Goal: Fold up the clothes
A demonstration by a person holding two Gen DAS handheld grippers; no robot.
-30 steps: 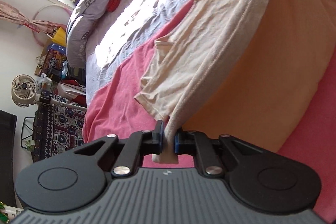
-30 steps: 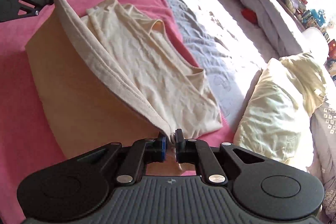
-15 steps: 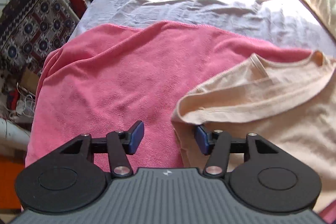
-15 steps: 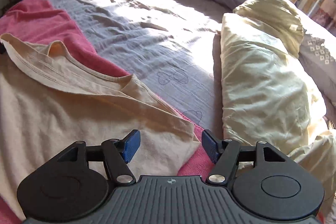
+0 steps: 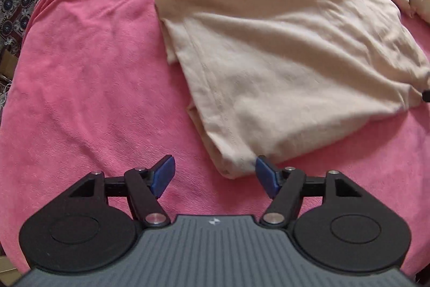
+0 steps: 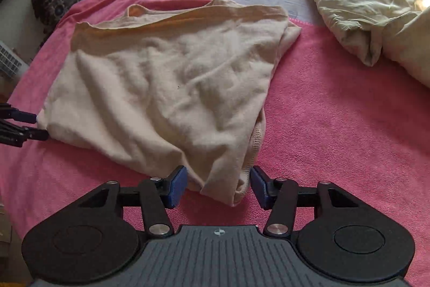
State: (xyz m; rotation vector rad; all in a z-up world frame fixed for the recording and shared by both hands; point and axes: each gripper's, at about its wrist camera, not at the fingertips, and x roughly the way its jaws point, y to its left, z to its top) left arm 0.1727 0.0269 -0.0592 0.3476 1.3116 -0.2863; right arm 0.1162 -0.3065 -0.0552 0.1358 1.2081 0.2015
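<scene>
Beige: one folded shirt (image 5: 282, 66); two open tongs (image 5: 213, 176); (image 6: 217, 186)

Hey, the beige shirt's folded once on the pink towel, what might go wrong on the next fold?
1. The right gripper, its jaws closing, straddles a bunched corner of the beige shirt; it may pinch only some layers.
2. The left gripper sits off-centre on its corner and could snag the pink towel.
3. Wrinkles may get folded in.

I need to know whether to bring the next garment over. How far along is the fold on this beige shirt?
One fold looks done: the beige shirt lies doubled on the pink towel. Nothing is gripped: the left gripper and right gripper are open, each straddling a near corner. Its wrinkled, uneven edges suggest another fold and smoothing remain.
</scene>
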